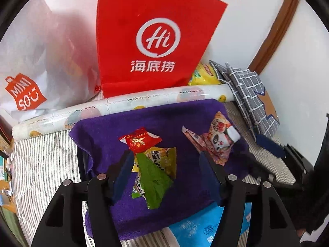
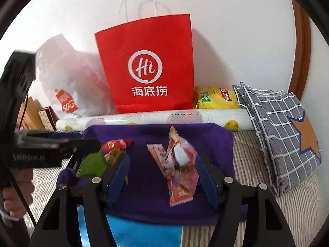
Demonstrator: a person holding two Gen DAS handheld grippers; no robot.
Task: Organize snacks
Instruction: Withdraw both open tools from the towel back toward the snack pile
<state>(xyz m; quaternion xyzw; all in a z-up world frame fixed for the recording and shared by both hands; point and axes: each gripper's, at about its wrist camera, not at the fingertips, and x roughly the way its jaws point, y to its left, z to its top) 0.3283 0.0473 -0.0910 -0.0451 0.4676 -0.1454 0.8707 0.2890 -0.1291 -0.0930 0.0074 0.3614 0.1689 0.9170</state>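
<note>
Both grippers hover with jaws apart, holding nothing, over a purple towel (image 1: 156,119) on the striped bed. Below the left gripper (image 1: 166,162) lie red, yellow and green snack packets (image 1: 153,160); under the right gripper (image 2: 162,164), pink snack packets (image 2: 178,170).

Striped bed (image 2: 257,216) — bearing purple towel (image 2: 144,185), red bag (image 2: 148,47), paper roll (image 2: 154,118), checked cloth (image 2: 277,123).

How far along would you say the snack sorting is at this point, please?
Done: two piles lie on the purple cloth, red, yellow and green packets and pink packets. In hand: nothing; the left hand-held gripper and right hand-held gripper are open. Left: possibly bagging them in the red paper bag.
</note>
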